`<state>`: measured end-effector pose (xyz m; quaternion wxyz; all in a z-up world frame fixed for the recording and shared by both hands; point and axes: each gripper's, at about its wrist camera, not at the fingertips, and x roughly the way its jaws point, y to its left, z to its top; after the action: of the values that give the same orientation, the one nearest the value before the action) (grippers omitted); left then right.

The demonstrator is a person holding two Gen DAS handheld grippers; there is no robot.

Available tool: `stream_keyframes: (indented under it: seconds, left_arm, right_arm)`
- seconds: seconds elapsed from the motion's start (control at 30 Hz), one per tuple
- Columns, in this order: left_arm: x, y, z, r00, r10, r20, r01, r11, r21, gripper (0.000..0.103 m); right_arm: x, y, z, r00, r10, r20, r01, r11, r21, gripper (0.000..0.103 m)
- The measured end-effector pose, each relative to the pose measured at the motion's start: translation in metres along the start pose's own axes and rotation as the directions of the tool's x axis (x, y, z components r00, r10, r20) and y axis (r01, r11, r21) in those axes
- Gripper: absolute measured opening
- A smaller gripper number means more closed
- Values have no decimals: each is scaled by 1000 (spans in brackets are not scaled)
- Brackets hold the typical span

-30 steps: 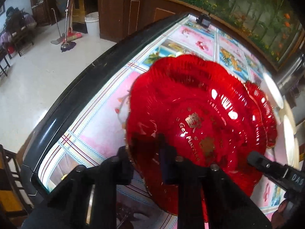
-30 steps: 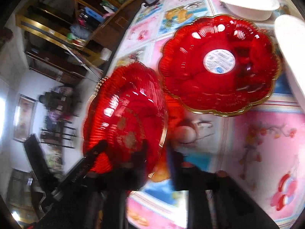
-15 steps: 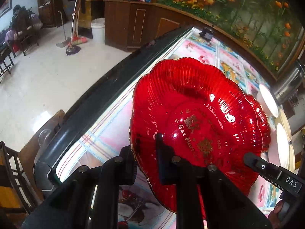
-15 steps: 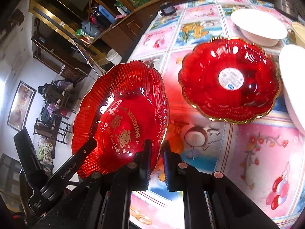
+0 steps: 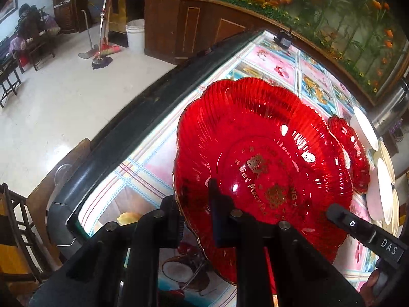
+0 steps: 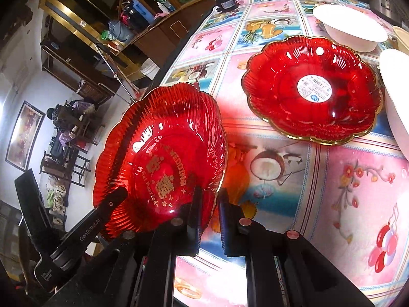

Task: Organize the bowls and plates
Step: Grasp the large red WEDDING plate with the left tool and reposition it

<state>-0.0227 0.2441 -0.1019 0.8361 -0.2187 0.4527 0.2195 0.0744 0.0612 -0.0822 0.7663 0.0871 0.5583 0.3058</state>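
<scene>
A scalloped red glass plate with gold lettering (image 5: 263,158) hangs tilted above the table's near-left corner. My left gripper (image 5: 195,217) is shut on its near rim. In the right wrist view the same plate (image 6: 158,161) sits left of centre. My right gripper (image 6: 211,209) straddles its lower right rim with jaws opening, and a gap shows beside the right finger. The left gripper's black finger (image 6: 112,202) shows at the plate's lower left. A second red plate with a white sticker (image 6: 311,89) lies flat on the table beyond.
The table wears a bright picture-patterned cloth (image 6: 358,192) and has a dark padded edge (image 5: 127,128). White bowls (image 6: 350,29) and plates (image 5: 381,186) stand to the right of the second red plate. A wooden chair (image 5: 15,230) stands off the table's left corner.
The right gripper's jaws have parted slightly off the held plate's rim, and it has rolled a little. The left gripper's grip is unchanged.
</scene>
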Motion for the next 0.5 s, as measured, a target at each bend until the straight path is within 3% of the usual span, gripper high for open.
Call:
stream_keyframes:
  seconds: [0.07,0.17,0.2,0.4,0.5]
  left_arm:
    - [5,3,0,1000,-4,-23,4,1000,-21,20]
    - [3,4,-3,1000,11,-12,-11,1000,-16,44]
    - [-1,4,-3,1000,21,4,-21,1000,-19,55]
    - [-32,17,3,996,24,88,-18,997,-69,62]
    - [-56,8,12,985,-29,170,41,997,-70,73]
  right_arm:
    - [2,0,0,1000,6,-7,-6,1000,-4,23]
    - [-1,0,-1,999,39,5,-39,999,-8,57]
    - [-3,-1,-1,999,43,13,-43,999,-6,63]
    - [-24,-27,-5,994,83,64,-89,992,87,71]
    - [-43,-51,-6,988,91,125,-110,981,157,75]
